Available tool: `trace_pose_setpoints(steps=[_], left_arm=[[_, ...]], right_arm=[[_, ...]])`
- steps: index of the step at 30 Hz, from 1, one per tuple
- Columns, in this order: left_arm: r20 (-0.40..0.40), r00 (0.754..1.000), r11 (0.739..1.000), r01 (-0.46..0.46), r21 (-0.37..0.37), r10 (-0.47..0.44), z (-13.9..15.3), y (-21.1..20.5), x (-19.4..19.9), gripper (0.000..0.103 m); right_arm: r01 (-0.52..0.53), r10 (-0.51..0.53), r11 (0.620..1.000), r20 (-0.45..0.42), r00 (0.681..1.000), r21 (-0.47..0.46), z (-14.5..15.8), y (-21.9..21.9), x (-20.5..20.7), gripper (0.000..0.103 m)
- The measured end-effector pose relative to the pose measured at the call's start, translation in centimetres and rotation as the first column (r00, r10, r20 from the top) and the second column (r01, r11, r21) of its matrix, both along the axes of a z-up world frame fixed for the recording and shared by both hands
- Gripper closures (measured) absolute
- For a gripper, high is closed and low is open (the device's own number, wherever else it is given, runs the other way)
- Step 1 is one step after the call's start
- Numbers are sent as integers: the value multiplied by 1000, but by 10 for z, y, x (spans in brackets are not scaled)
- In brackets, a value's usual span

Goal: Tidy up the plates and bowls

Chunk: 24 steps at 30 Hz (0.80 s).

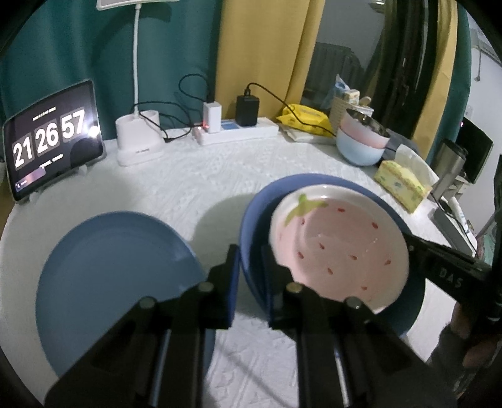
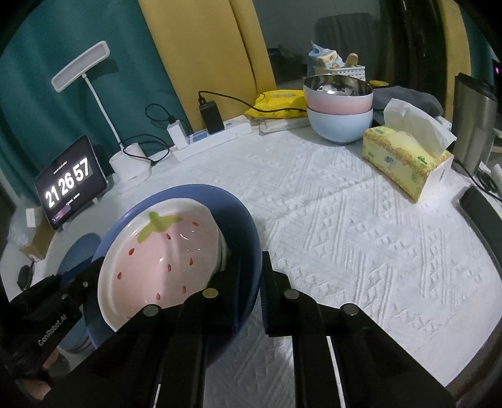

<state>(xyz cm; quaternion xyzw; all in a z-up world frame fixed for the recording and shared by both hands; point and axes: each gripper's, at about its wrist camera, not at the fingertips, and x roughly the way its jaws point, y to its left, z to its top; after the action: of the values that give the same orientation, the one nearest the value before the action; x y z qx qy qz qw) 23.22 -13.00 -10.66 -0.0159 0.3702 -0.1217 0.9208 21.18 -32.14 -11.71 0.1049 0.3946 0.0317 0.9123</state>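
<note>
In the left wrist view, the left claw [image 1: 249, 273] is clamped on the near-left rim of the dark blue bowl [image 1: 251, 219]. The strawberry plate [image 1: 339, 248] lies tilted inside the bowl. A flat blue plate [image 1: 119, 270] lies just left of it, by the worktop's [image 1: 194, 182] left edge.

In the right wrist view, the right claw [image 2: 260, 282] is clamped on the same bowl's opposite rim. The bowl hangs between both claws, apparently lifted, with the stacked pink and pale blue bowls [image 2: 340, 110] far off by the back edge

Strawberry plate [image 1: 340, 248] hides most of blue bowl [image 1: 251, 238] interior. Lamp head [image 1: 135, 3] cut off at top edge. Small text on tablet [image 2: 71, 182] too tiny to read.
</note>
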Motion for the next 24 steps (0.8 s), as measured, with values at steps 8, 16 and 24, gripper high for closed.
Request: trace_pose_setpoints(steps=[8, 16, 24], left_arm=[[10, 1000, 1000, 3, 5, -3, 0, 1, -1, 91], [30, 1000, 1000, 3, -1, -3, 2, 3, -5, 92], [18, 1000, 1000, 11, -12, -11, 1, 4, -4, 92]], right_arm=[[10, -10, 1000, 10, 1000, 5, 4, 2, -2, 91], [12, -13, 1000, 31, 999, 5, 13, 4, -6, 91], [23, -23, 1000, 23, 999, 2, 13, 2, -6, 92]])
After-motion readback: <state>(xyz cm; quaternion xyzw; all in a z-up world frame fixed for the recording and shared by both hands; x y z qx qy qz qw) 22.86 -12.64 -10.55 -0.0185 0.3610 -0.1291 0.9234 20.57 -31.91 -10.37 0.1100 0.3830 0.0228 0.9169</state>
